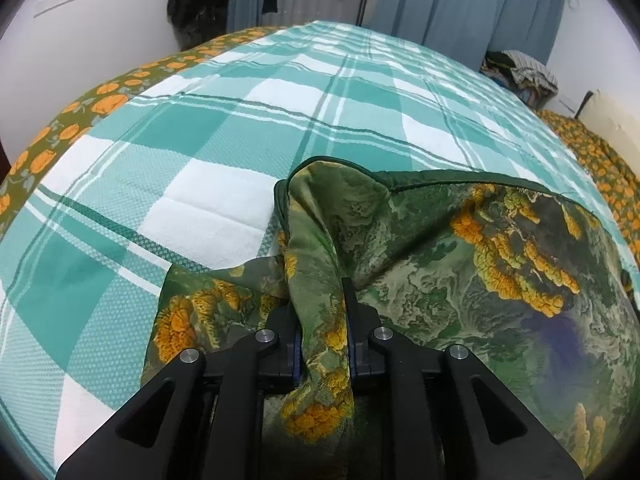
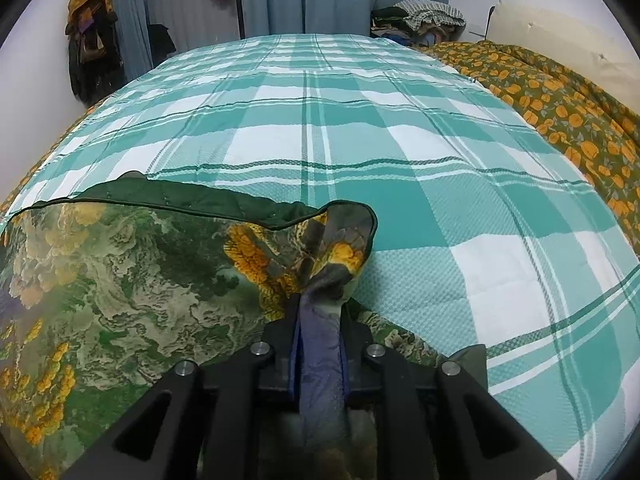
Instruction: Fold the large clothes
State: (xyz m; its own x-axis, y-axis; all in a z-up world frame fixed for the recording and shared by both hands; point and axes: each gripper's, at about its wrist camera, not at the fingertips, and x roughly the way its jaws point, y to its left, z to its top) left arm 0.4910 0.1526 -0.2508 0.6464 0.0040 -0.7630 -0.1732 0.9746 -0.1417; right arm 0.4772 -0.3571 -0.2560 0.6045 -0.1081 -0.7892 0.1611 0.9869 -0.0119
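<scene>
With both top corners pinched, left gripper (image 1: 323, 320) and right gripper (image 2: 320, 340) clamped on the green printed cloth (image 1: 460, 272), draped at the checked bed's (image 1: 240, 128) near edge: mid-fold; next, laying it flat and letting go.

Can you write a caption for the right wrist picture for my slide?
Right gripper pinches a bunched corner of the green printed quilt over the teal checked bedspread.
</scene>
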